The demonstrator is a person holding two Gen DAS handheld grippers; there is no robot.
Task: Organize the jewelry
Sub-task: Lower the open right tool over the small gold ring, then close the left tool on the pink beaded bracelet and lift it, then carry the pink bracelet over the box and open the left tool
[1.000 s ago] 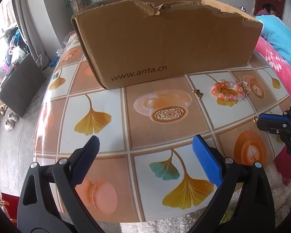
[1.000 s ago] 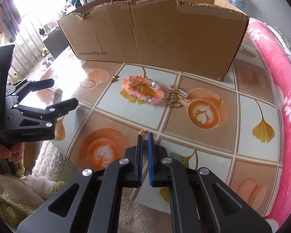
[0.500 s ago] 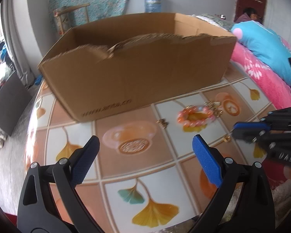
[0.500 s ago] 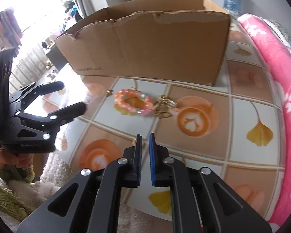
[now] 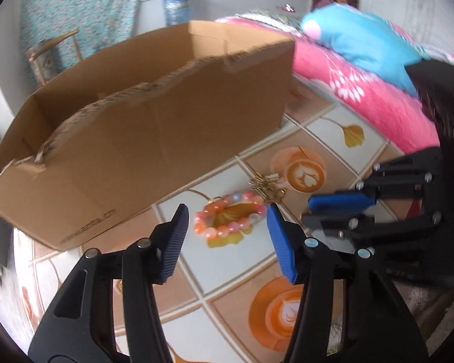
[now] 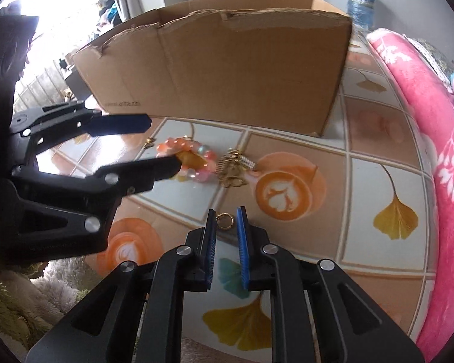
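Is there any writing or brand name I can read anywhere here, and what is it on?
One printed line on the front of the cardboard box, near its lower left corner: it looks like a web address, but it is too blurred to read letter by letter.
Faint embossed lettering on the body of the left claw: too small to read.
No other text is visible.

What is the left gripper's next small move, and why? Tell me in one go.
Probably ease the left gripper down around the pink bead bracelet before shutting. Its jaws have just been closing, yet they straddle the bracelet without pressing it. The bracelet lies on the tabletop before the cardboard box; gold pieces crowd one end.
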